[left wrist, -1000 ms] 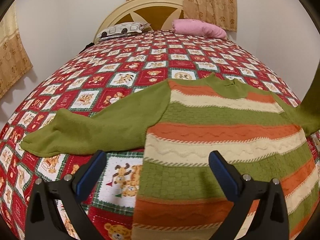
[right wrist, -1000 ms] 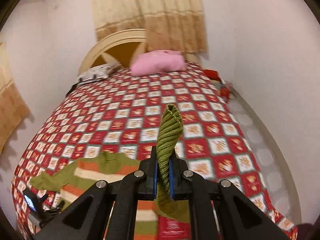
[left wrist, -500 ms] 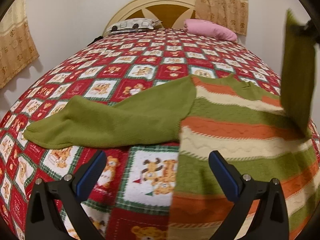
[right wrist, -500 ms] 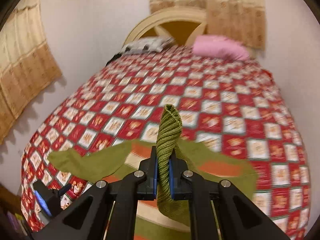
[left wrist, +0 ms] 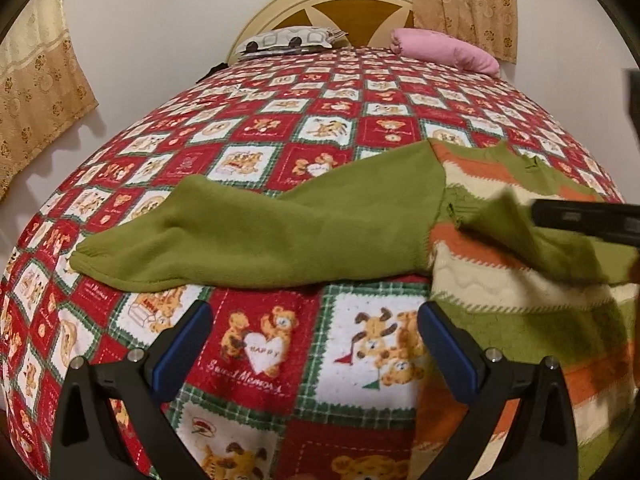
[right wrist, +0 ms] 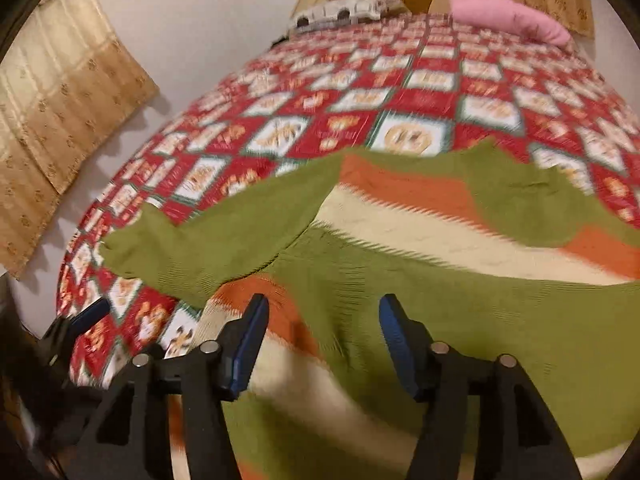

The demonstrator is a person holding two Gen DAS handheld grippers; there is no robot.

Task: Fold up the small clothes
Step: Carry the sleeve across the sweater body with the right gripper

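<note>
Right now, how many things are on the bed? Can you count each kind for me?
Striped sweater: 1
Pink pillow: 1
Grey patterned pillow: 1
Total: 3 things on the red teddy-bear bedspread

Both wrist views look headboard-ward, close over the shared sweater.

Light: warm, even indoor light (soft shadows under the curtain)
Blur: right wrist view smeared
Edges: fisheye bending, dark corners
</note>
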